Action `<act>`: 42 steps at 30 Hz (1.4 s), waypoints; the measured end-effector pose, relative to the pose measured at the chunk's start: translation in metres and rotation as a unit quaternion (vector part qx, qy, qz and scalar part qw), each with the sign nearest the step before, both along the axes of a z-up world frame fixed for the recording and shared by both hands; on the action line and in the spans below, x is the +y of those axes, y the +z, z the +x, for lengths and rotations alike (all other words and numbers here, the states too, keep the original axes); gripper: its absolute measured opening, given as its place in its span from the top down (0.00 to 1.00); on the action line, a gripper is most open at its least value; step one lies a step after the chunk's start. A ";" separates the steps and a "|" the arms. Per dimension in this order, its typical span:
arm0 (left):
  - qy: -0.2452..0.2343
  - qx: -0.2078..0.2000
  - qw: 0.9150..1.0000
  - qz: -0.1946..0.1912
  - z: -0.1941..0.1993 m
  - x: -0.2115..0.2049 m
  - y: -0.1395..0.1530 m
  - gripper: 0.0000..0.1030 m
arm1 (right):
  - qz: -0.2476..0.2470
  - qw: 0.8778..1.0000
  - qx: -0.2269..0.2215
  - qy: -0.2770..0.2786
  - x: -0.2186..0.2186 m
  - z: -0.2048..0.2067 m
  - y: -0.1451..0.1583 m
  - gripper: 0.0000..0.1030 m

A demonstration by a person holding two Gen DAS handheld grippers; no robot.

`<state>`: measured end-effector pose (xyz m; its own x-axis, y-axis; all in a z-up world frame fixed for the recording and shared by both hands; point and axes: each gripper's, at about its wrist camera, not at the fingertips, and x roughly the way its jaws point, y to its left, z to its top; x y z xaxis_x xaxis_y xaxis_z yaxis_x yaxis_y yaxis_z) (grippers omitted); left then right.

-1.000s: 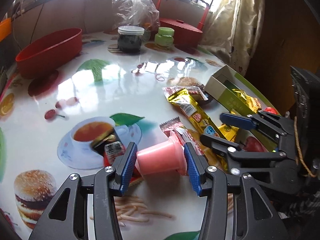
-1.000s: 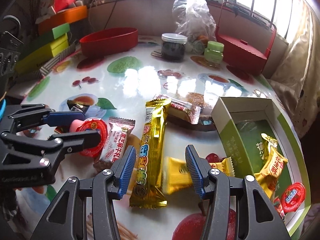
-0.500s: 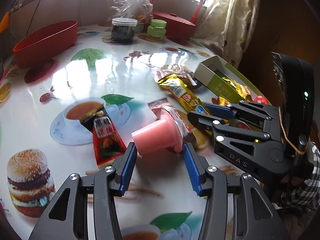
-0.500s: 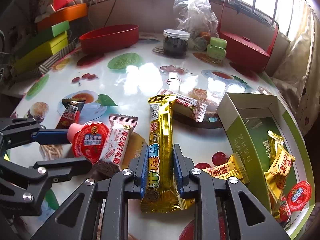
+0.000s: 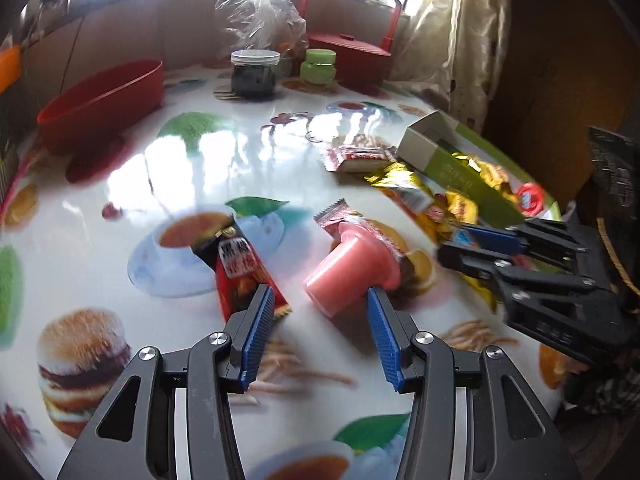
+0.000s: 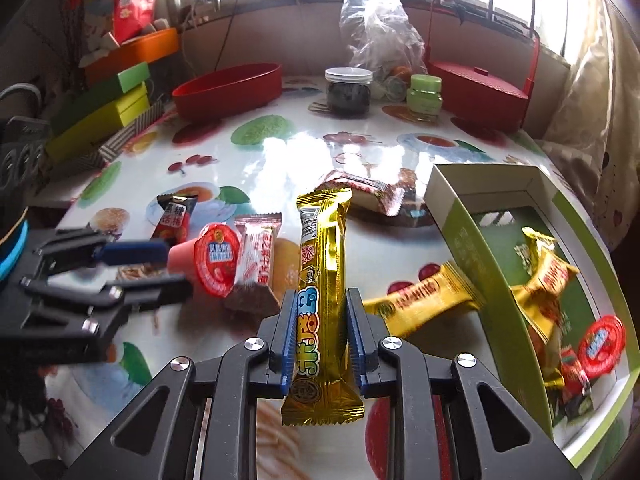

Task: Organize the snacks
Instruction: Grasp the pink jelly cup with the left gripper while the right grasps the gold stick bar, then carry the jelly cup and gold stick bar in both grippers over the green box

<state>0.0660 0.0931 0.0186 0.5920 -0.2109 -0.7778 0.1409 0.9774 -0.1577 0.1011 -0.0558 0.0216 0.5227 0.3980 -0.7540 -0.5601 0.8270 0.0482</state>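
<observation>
On the table point(image 6: 304, 152): one gold bar point(image 6: 322, 280) is pinched between the narrowed fingers of the right gripper point(image 6: 322, 330), beside one green box point(image 6: 472, 240). One pink cup point(image 5: 352, 276) is lain on its side just ahead of the left gripper point(image 5: 320, 334), whose fingers are spread wide and empty; one red bowl point(image 6: 228, 88) and two jars point(image 6: 348, 90) are set at the back.

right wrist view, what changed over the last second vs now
The right gripper closed its jaws on the long gold snack bar, which had lain between them untouched a second ago. The left gripper pulled back from the pink jelly cup, its jaws no longer around it. The green box and red bowl stayed put.
</observation>
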 end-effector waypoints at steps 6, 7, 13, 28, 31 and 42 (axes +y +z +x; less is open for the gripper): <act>-0.040 -0.007 0.998 0.051 0.013 -0.012 0.001 0.52 | 0.004 1.000 0.001 -0.008 -0.010 -0.013 0.003 0.79; -0.046 -0.006 0.997 0.056 0.016 -0.014 0.000 0.52 | 0.005 1.000 0.002 -0.011 -0.012 -0.014 0.002 0.79; -0.059 0.007 0.996 0.063 0.031 -0.021 -0.006 0.52 | 0.006 1.000 0.003 -0.020 -0.019 -0.018 0.003 0.79; -0.022 0.013 0.999 0.044 0.040 -0.025 -0.006 0.52 | 0.017 0.999 0.007 -0.029 -0.023 -0.017 0.001 0.79; -0.016 0.010 0.999 0.034 0.039 -0.024 -0.006 0.55 | 0.018 0.999 0.007 -0.031 -0.025 -0.018 0.001 0.79; 0.001 0.003 1.000 0.018 0.031 -0.024 -0.004 0.70 | 0.026 0.999 0.005 -0.031 -0.029 -0.020 0.003 0.79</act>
